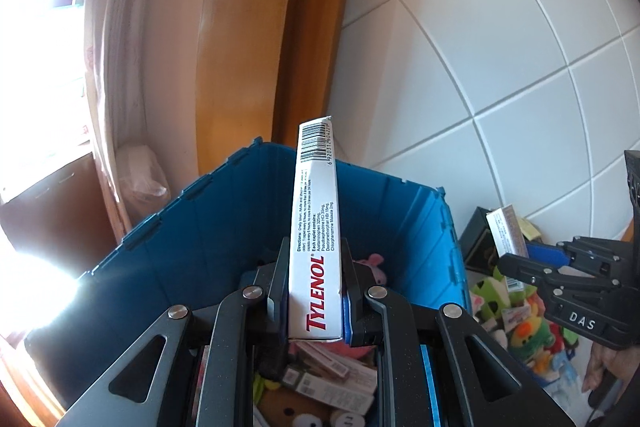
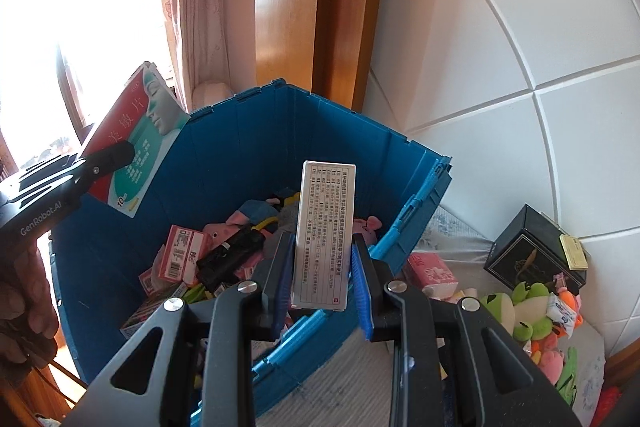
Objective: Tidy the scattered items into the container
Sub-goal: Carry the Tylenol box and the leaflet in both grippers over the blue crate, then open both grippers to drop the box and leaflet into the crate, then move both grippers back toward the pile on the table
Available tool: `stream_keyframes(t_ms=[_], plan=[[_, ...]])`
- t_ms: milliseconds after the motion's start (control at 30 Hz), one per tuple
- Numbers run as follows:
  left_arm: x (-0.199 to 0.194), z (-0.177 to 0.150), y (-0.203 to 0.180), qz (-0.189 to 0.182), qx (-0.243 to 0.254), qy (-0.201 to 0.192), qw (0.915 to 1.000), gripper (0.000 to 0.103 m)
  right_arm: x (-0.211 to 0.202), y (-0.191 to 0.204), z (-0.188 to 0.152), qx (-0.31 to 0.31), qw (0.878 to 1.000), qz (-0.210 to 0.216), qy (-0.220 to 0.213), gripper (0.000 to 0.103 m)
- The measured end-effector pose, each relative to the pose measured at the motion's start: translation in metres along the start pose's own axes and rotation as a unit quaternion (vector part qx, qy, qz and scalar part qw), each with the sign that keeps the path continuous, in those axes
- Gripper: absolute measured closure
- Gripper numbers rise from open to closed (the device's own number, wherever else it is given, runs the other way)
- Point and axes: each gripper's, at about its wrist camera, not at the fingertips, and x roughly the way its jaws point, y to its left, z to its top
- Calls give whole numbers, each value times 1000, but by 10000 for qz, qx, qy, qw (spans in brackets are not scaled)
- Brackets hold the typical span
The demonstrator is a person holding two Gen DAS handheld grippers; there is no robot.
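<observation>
Left gripper (image 1: pixel 314 301) clamps a white Tylenol box (image 1: pixel 317 239) between its two fingers, the pads pressing the box's broad faces near its lower end. The box's long axis runs straight out along the fingers, barcode end farthest from the gripper and tipped slightly upward, above the open blue crate (image 1: pixel 224 223). Its narrow side panel faces the camera: red "TYLENOL" lettering nearest the fingers, small black directions text beyond, barcode at the far tip. From the right wrist view the same box's broad face shows red and teal with a pale face illustration. Right gripper (image 2: pixel 322 281) grips a second carton, a white medicine box (image 2: pixel 323 235) printed with a ruled table of small text; its blue-padded fingers (image 2: pixel 362 291) close on its two long edges. This box also points lengthwise away from the gripper, standing nearly upright over the crate's near rim. Below both grippers the crate holds pink cartons, a black object and plush toys. Right of the right gripper, outside the crate, lie a black box (image 2: pixel 528 251), a green frog plush (image 2: pixel 528 311) and a pink packet (image 2: pixel 430 273).
</observation>
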Motion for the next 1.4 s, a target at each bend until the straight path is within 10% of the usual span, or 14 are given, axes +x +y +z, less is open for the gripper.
stream_keyframes(t_ms=[267,333,400,467,1000,1400], plan=[[16,11,13,63,-22,-71,10000,84,21,15,24,-128,9999,71,-64,76],[20,13,15,92,23,-82,9999,67,24,19,27,-239,9997,39,-65,69],[18,13,19,154,-75,-251,9995,19,23,21,27,-292,9994,-28,-158,40],[18,14,21,184,-120,-293,9993,19,23,21,27,-289,9994,-2,-197,22],[19,5,17,162,-122,-203,9996,19,14,18,15,-266,9995,42,-170,22],[-2,-22,-83,-364,573,109,9976,19,-44,-51,-79,373,9991,-181,-90,22]])
